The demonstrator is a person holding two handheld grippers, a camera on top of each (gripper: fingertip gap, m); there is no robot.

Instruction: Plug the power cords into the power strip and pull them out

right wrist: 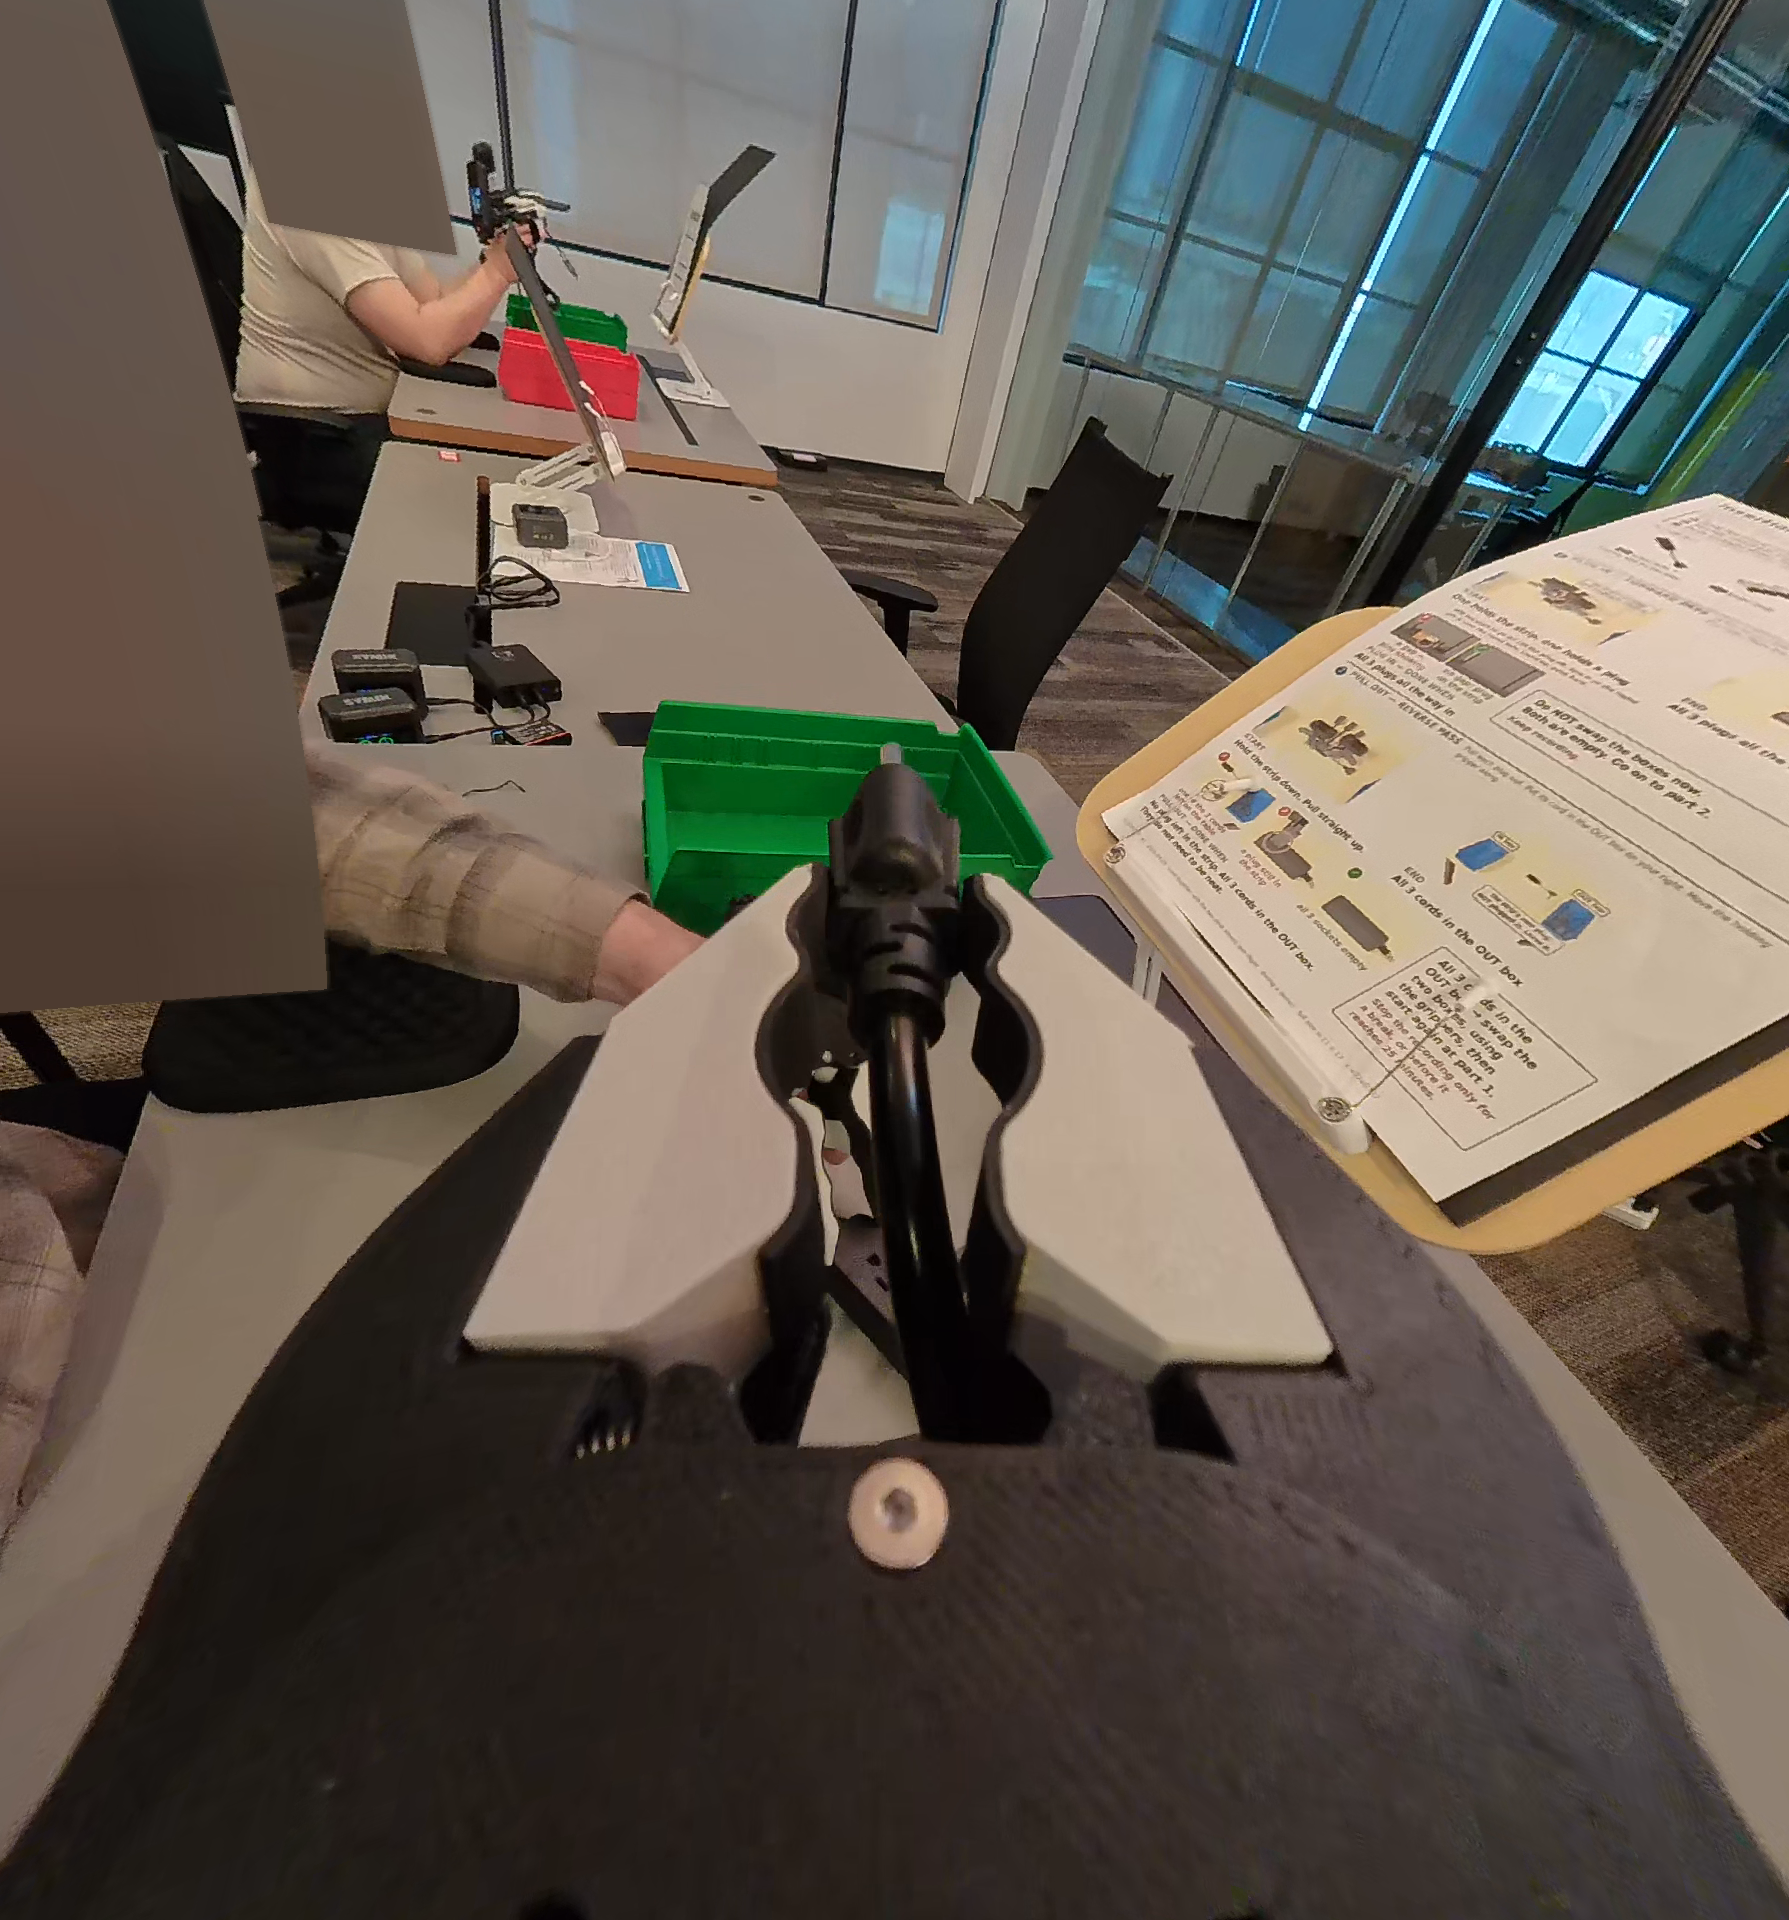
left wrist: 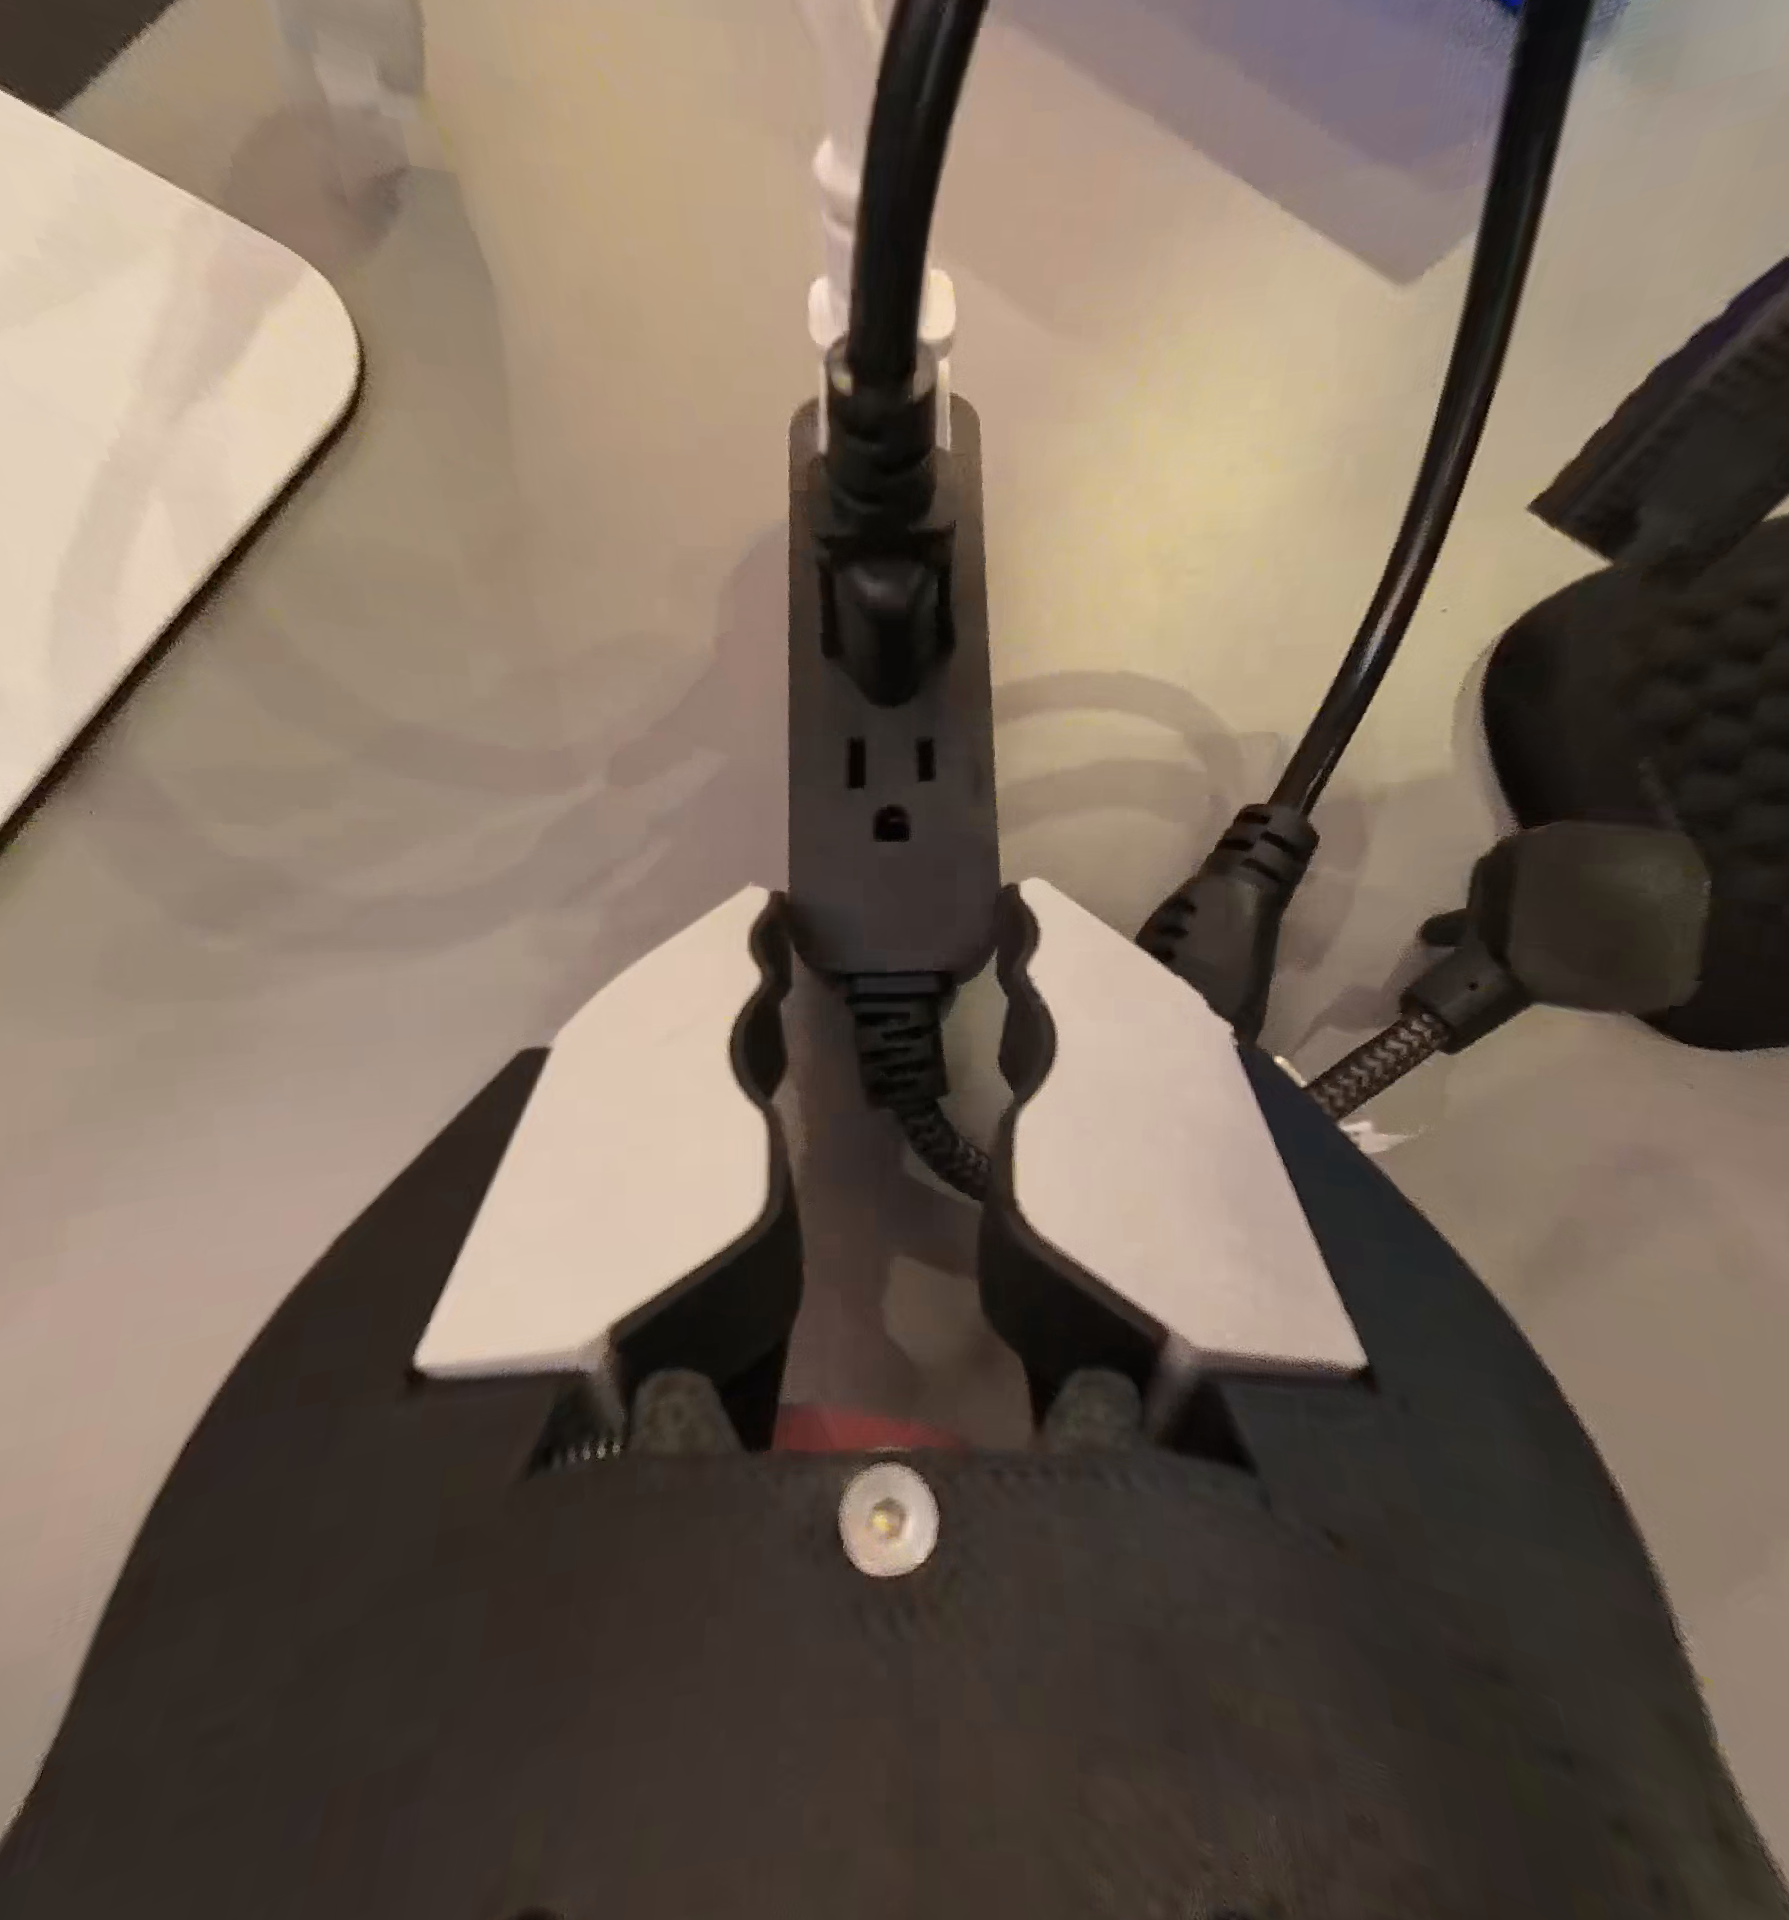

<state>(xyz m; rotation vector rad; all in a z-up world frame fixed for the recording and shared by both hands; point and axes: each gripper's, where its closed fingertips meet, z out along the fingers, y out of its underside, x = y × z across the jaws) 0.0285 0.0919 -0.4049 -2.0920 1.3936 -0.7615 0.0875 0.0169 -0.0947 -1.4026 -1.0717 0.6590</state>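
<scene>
While L tongs point(left wrist: 890, 940) pinch power strip point(left wrist: 885, 769), R tongs point(right wrist: 890, 935) clamp black plug point(right wrist: 895, 842).

Grey desks point(right wrist: 599, 623), black chair point(right wrist: 1056, 582), glass-walled office point(right wrist: 1389, 260)

Power strip point(left wrist: 888, 769): black, with black braided cord point(left wrist: 957, 1143). Bin point(right wrist: 817, 810): green. Second bin point(right wrist: 568, 379): red. Sleeve point(right wrist: 443, 868): beige plaid.

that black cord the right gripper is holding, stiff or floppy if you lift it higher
Probably semi-stiff: the black power cord holds a smooth arc behind its plug rather than hanging limp. Its glossy jacket may slip, though the right gripper clamps the ribbed strain relief, which should grip well.
</scene>
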